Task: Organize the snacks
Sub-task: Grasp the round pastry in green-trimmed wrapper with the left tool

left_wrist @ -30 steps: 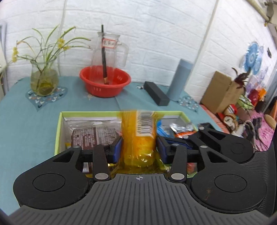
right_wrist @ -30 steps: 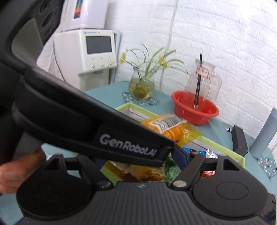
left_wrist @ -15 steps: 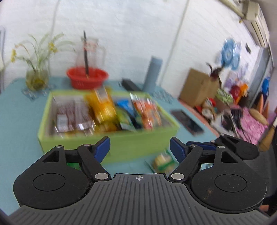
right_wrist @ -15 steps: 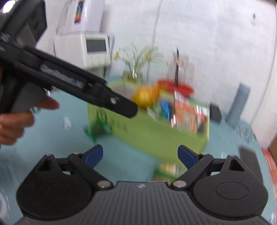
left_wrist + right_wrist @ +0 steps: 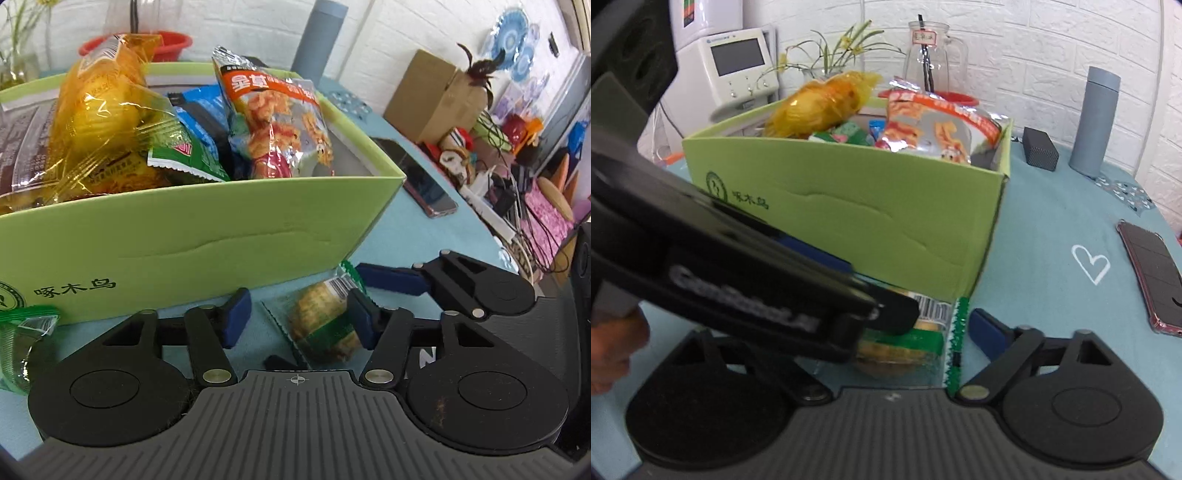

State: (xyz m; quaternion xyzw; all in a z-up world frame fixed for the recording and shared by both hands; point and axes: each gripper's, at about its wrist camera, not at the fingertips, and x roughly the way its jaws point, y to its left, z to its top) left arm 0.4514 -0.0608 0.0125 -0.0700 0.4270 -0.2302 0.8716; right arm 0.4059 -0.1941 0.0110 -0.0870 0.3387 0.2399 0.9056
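Both grippers are down low at the near wall of the green box, crowded over the same small snack pack lying on the teal tablecloth. The left gripper has just been closing its jaws; the pack sits between them, hard against the right-hand blue pad while the left-hand pad stands clear of it, so the jaws are part spread and not yet pinching. The pack is clear plastic with a green printed band, a barcode and a yellowish cake inside.

The right gripper has also just been narrowing. One blue finger shows just beside the pack's zigzag green edge without pressing on it. Its other finger is hidden behind the black body of the left gripper, which cuts across that view, so those jaws look spread around the pack rather than clamped. A bit of the person's hand shows at the left edge.

A second green-wrapped pack lies on the cloth by the box's near left corner. Inside the box stand a yellow cellophane bag, an orange and silver crisp bag, blue packets and a small green sachet.

Further out are a phone, a grey flask, a black block, a red bowl and a glass jug
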